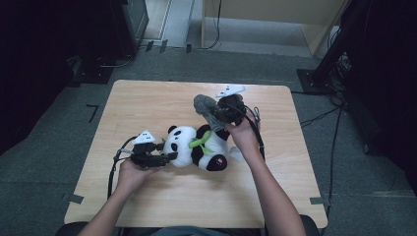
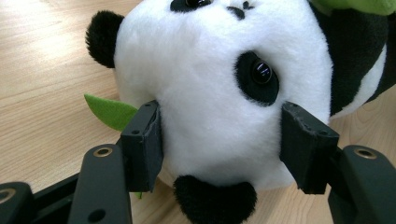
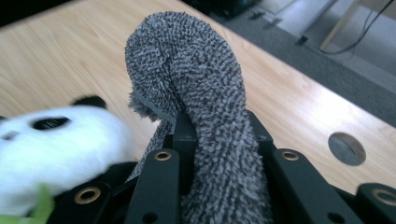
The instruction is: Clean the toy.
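Note:
A black-and-white panda plush (image 1: 196,145) lies on its side in the middle of the wooden table (image 1: 147,103), with a green felt leaf (image 1: 199,141) at its chest. My left gripper (image 1: 169,156) comes in from the left. Its jaws press on both sides of the panda's head (image 2: 219,70), and the green leaf (image 2: 109,111) pokes out behind the left jaw. My right gripper (image 1: 219,115) is above the panda's far side, shut on a grey fuzzy cloth (image 1: 204,105). The cloth (image 3: 187,60) stands up from between the jaws of the right gripper (image 3: 217,135) and curls over, beside the panda (image 3: 51,144).
A round hole (image 3: 346,148) is cut in the tabletop near the right gripper. Bare wood lies to the left and along the front. Cables (image 1: 319,118) and dark equipment stands (image 1: 334,59) are on the floor at the right, and a pale wooden frame (image 1: 275,19) is at the back.

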Motion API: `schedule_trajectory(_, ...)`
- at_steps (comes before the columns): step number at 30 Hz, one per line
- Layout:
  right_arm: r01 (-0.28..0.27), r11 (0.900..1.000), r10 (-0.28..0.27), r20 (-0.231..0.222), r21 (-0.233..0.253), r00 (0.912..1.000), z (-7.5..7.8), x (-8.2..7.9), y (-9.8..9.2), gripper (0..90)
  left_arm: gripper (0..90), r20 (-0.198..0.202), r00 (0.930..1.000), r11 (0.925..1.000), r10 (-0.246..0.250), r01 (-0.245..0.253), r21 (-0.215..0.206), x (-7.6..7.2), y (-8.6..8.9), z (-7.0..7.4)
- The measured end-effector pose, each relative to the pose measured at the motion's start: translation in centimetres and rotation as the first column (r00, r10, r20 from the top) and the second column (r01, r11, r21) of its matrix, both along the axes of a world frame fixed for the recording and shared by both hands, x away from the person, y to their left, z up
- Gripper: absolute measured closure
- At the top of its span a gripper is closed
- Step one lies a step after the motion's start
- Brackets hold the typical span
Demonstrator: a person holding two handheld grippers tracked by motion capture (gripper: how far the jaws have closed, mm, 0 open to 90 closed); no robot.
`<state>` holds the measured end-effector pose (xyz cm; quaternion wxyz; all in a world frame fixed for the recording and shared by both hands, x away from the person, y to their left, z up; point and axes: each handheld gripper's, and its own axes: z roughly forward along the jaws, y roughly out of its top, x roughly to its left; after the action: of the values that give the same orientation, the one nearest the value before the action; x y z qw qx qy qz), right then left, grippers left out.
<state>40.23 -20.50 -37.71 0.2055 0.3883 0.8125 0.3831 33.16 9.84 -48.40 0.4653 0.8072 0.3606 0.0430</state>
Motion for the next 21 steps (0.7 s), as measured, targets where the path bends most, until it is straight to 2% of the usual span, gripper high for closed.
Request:
schedule_trajectory(6, -0.036, 0.995, 0.033, 0.030, 0.092, 0.9990, 2.3, -1.6, -0.6, 73.0, 37.6, 0.000, 1.0000, 1.0000, 0.001, -0.001, 0.000, 0.0, 0.0, 0.0)
schedule_trajectory(9, -0.052, 0.994, 0.049, 0.037, 0.096, 0.9981, 2.6, -2.6, -0.9, 72.8, 37.5, -0.006, 1.0000, 1.0000, 0.006, -0.006, -0.003, 0.0, 0.0, 0.0)
schedule_trajectory(13, -0.056, 0.994, 0.055, 0.013, 0.090, 0.9984, 1.4, -3.5, -1.8, 72.9, 37.5, -0.007, 0.9999, 1.0000, 0.009, -0.009, 0.001, -0.1, -0.1, 0.0)
schedule_trajectory(16, -0.055, 0.991, 0.062, -0.050, 0.123, 0.9968, -0.2, -3.7, -2.6, 72.9, 37.5, -0.005, 1.0000, 1.0000, 0.007, -0.007, 0.005, -0.1, 0.0, 0.0)
schedule_trajectory(18, -0.053, 0.992, 0.062, -0.074, 0.111, 0.9953, -1.5, -3.8, -2.9, 72.8, 37.5, -0.008, 0.9999, 0.9999, 0.011, -0.011, -0.003, -0.1, -0.1, 0.0)
schedule_trajectory(21, -0.049, 0.987, 0.065, -0.098, 0.156, 0.9931, -2.6, -3.5, -3.7, 72.3, 37.5, -0.011, 0.9998, 0.9999, 0.015, -0.015, -0.008, -0.1, -0.1, 0.0)
